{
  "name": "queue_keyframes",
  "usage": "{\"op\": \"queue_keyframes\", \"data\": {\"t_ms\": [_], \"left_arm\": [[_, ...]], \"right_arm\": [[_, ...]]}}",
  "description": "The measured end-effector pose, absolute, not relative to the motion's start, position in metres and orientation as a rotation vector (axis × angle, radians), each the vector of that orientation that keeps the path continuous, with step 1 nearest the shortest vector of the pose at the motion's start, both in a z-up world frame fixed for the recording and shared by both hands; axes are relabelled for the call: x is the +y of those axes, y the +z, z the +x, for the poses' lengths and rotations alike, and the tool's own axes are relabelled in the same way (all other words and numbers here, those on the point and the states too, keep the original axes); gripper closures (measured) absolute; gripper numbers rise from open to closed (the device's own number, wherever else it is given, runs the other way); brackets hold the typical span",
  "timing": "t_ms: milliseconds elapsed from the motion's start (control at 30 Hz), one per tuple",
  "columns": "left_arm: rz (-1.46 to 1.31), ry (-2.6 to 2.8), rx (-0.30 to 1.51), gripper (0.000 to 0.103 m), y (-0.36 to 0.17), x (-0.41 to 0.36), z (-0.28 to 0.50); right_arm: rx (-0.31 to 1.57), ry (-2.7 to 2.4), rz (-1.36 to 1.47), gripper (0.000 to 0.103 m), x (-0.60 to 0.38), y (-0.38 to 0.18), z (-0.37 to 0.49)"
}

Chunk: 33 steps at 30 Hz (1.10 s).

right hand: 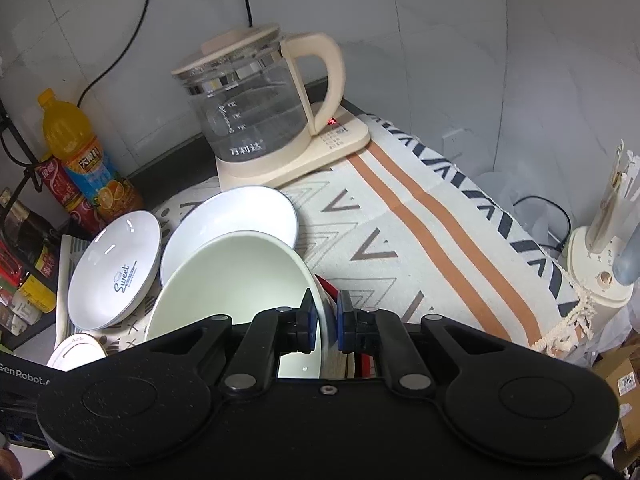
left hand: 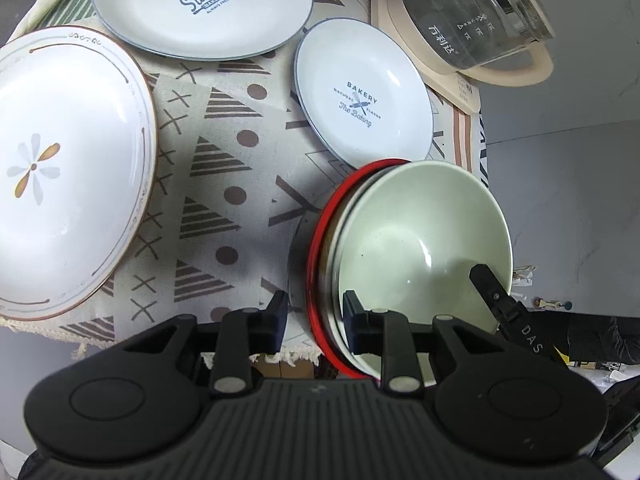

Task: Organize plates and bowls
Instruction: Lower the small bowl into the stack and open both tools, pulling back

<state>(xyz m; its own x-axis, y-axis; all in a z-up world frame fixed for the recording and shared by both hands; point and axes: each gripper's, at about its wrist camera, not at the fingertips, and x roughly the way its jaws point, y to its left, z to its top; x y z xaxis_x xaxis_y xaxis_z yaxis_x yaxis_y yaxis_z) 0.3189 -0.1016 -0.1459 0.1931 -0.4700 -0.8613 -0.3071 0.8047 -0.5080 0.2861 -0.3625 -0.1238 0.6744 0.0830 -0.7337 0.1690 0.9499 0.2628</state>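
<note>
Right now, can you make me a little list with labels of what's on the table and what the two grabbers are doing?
surface: patterned tablecloth
plates: flower plate, Sweet plate, Bakery plate
bowls: pale green bowl nested in a red-rimmed bowl
other: glass kettle on its base, orange drink bottle
right gripper: shut on the green bowl's rim
left gripper: jaws opening, astride the bowls' rims, not pressing

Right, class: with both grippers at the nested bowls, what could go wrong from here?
1. The right gripper pinches only the tilted green bowl's rim; it may slip.
2. The left gripper straddles the red-rimmed bowl's rim unclamped; that bowl could fall at the cloth's edge.
3. The bakery plate lies close behind; a swing could hit it.
</note>
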Motion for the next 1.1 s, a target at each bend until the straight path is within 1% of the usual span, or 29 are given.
{"op": "queue_keyframes", "data": {"t_ms": [100,167,233,433,500,533,567,900,967,1000,1067,1100], "left_arm": [[-0.677,-0.122,1.401,0.076,-0.147,-0.103,0.321],[-0.678,-0.114,1.397,0.076,-0.146,-0.102,0.322],[-0.676,-0.106,1.393,0.076,-0.145,-0.102,0.323],[-0.668,-0.093,1.379,0.076,-0.144,-0.105,0.331],[-0.667,-0.074,1.374,0.076,-0.143,-0.105,0.333],[-0.669,-0.067,1.37,0.076,-0.143,-0.106,0.333],[-0.67,-0.059,1.368,0.076,-0.142,-0.107,0.334],[-0.647,0.067,1.367,0.073,-0.141,-0.12,0.335],[-0.653,0.09,1.356,0.073,-0.139,-0.121,0.331],[-0.65,0.1,1.352,0.073,-0.137,-0.122,0.329],[-0.641,0.108,1.348,0.072,-0.134,-0.124,0.325],[-0.636,0.109,1.346,0.071,-0.133,-0.126,0.323]], "right_arm": [[0.85,-0.059,0.323,0.089,-0.364,-0.127,0.288],[0.861,-0.066,0.323,0.081,-0.366,-0.129,0.288],[0.869,-0.068,0.325,0.078,-0.367,-0.129,0.288],[0.819,-0.006,0.31,0.078,-0.365,-0.115,0.287],[0.804,0.018,0.298,0.084,-0.365,-0.112,0.29],[0.802,0.022,0.281,0.089,-0.364,-0.112,0.292],[0.804,0.025,0.26,0.091,-0.364,-0.112,0.294],[0.888,0.117,0.299,0.091,-0.378,-0.126,0.306],[0.918,0.137,0.317,0.087,-0.381,-0.128,0.307],[0.918,0.154,0.317,0.087,-0.382,-0.127,0.307],[0.923,0.195,0.317,0.073,-0.383,-0.125,0.306],[0.921,0.21,0.319,0.069,-0.384,-0.123,0.305]]}}
